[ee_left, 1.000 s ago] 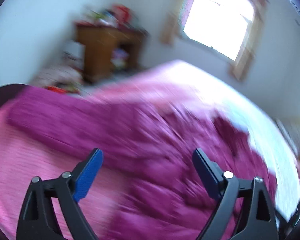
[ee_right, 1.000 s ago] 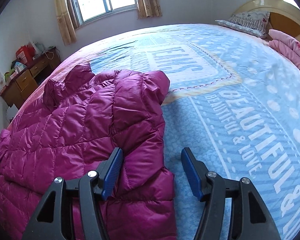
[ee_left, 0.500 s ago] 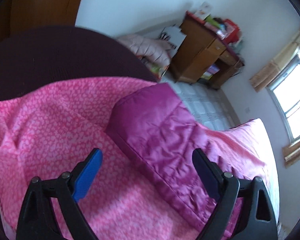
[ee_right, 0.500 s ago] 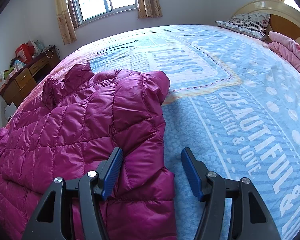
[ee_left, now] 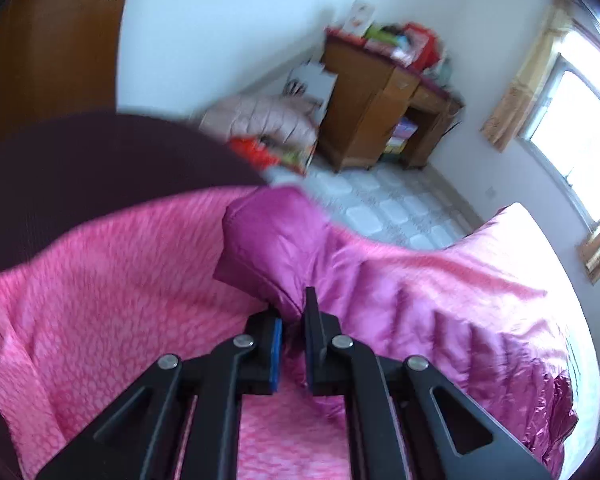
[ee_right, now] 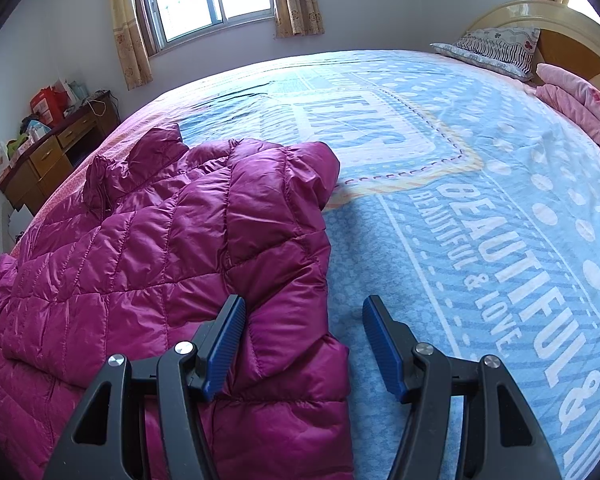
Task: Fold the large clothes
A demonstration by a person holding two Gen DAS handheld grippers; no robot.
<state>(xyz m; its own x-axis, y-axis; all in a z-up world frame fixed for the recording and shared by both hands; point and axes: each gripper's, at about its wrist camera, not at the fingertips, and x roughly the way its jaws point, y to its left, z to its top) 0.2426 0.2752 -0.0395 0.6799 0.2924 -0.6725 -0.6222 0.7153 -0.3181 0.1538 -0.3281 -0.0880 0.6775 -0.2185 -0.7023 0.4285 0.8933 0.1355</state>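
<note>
My left gripper (ee_left: 292, 320) is pinched tight on a fold of the magenta puffer jacket (ee_right: 172, 264) at frame centre; my right gripper (ee_right: 304, 344) gapes wide over its lower-centre edge, holding nothing. I'd lift the fold slowly, keeping quilting flat on the blue bedspread (ee_right: 480, 208)

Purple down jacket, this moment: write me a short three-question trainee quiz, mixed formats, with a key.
1. True or false: the left gripper is shut on a sleeve of the purple down jacket.
2. Multiple choice: the right gripper is A) open over the jacket's edge, B) shut on the pillow, C) out of view.
3. Fill in: the jacket lies on a bed with a ____ printed bedsheet.

Key: 1 true; 2 A; 3 blue.
</note>
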